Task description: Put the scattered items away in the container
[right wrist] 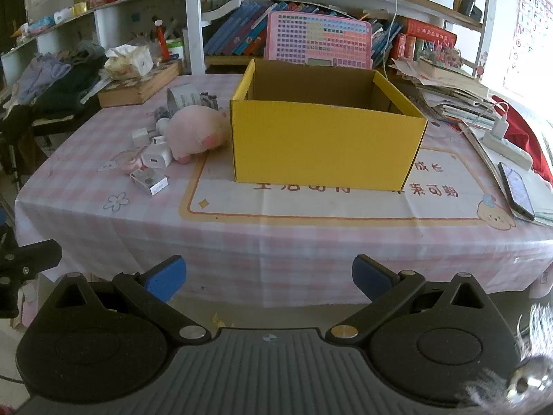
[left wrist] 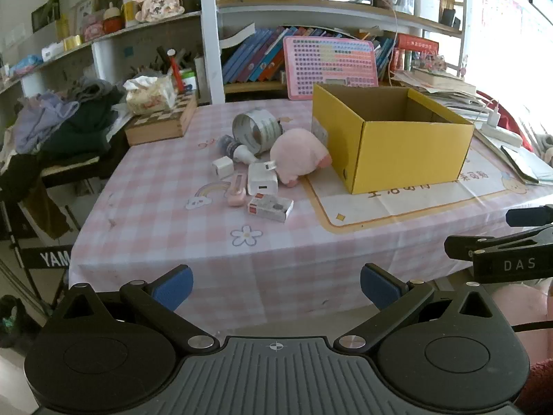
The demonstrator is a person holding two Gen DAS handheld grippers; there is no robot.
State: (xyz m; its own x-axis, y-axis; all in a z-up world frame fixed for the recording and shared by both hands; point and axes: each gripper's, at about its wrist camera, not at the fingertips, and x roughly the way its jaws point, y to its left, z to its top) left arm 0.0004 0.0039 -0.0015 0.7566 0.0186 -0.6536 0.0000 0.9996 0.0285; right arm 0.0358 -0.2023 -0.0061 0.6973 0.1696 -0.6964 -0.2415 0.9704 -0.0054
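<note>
Open yellow box (right wrist: pixel 325 145) on pink checked tablecloth (right wrist: pixel 276 242), pink plush (right wrist: pixel 195 133) touching its left side, right hand-held gripper (right wrist: pixel 269 278) spread wide

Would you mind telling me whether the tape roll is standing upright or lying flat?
Upright: the tape roll stands on its edge, its hollow centre facing sideways.

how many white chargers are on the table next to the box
2, maybe more hidden: small cube charger at the pile's left edge; larger charger just in front of the pink plush.

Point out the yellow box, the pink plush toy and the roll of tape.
Yellow box (right wrist: pixel 321 145): right wrist view, on its front wall.
Pink plush toy (left wrist: pixel 297 155): left wrist view, on its rounded back.
Roll of tape (left wrist: pixel 268 126): left wrist view, on its outer band.
</note>
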